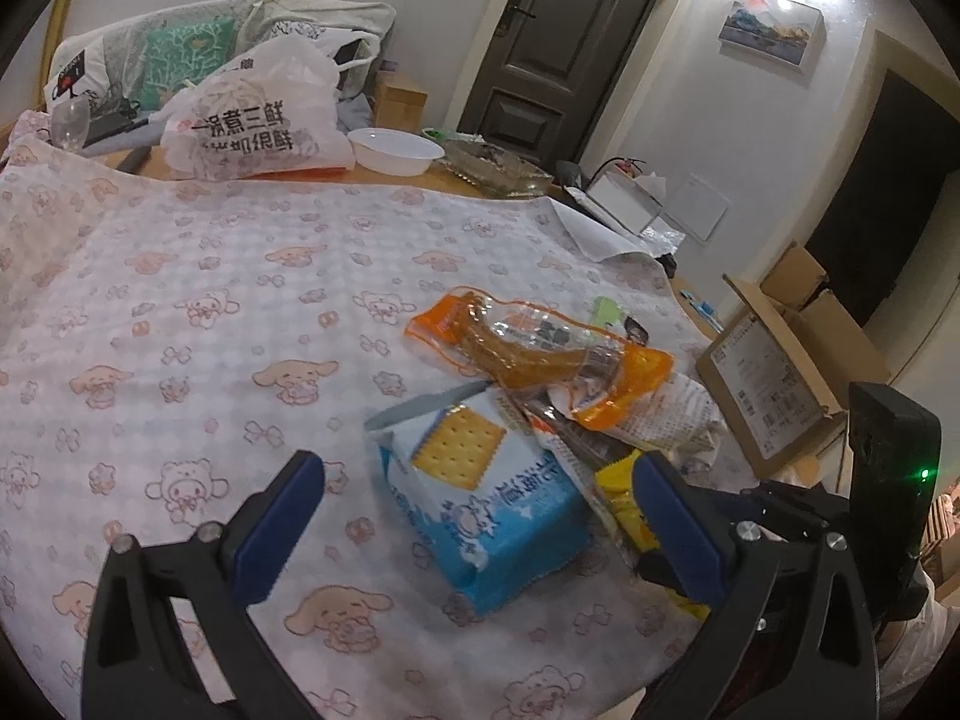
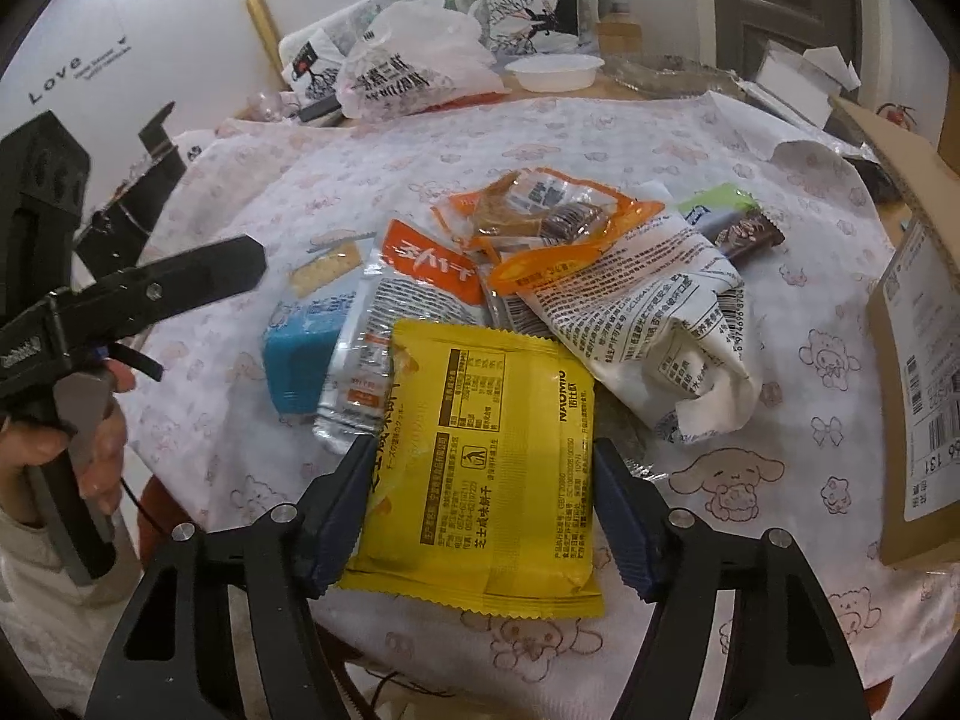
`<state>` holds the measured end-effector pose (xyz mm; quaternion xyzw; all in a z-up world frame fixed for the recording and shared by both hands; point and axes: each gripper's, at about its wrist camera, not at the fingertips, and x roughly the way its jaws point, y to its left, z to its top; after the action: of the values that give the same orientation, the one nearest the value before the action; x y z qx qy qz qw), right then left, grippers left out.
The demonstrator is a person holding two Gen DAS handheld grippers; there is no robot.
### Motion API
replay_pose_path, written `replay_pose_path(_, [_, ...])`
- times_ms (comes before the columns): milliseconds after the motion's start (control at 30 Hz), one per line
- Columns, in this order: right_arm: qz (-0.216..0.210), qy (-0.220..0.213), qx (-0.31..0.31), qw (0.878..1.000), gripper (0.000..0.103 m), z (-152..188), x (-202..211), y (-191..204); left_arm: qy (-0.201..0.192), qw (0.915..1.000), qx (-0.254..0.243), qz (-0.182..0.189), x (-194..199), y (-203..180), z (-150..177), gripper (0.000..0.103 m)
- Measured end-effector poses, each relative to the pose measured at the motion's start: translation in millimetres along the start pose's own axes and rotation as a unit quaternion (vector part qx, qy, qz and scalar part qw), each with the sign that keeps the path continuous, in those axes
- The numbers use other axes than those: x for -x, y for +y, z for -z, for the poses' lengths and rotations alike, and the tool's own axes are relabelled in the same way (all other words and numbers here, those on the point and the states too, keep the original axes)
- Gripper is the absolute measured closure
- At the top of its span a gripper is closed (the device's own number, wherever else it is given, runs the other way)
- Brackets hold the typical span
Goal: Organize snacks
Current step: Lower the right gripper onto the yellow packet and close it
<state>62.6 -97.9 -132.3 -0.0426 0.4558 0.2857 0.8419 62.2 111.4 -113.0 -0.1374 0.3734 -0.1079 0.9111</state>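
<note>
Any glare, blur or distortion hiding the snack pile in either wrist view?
Left wrist: fisheye bends the edges, glare on the clear orange packet, cracker pack readable. Right wrist: yellow packet sharp, print legible, corners vignetted dark.

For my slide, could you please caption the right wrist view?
Right gripper straddling a yellow cracker packet beside piled snacks.

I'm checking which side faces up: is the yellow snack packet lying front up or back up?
Back up. The yellow snack packet lies flat on the tablecloth, showing its nutrition table and small print.
</note>
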Motion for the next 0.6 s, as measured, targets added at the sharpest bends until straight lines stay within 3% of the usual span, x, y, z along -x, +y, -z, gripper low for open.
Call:
replay_pose_path(167, [-0.017,-0.027,0.015,0.999,0.037,3.9,21.0,3.8,0.003,0.9999,-0.007,0.008,5.3,-13.8,3.3,0.021])
replay_pose_path(400, [0.018,-0.073,0.044,0.996,0.037,10.8,53.0,4.1,0.020,0.9994,-0.013,0.027,0.9,-41.1,7.7,0.052])
replay_pose_path(467, [0.017,-0.075,0.033,0.996,0.037,15.1,56.0,-4.1,0.039,0.9985,-0.013,0.035,-7.5,-50.2,9.7,0.071])
replay_pose_path(600, [0.011,-0.079,0.022,0.997,0.037,26.4,60.5,-16.4,0.074,0.9969,0.001,0.026,-24.8,-58.9,17.2,0.075])
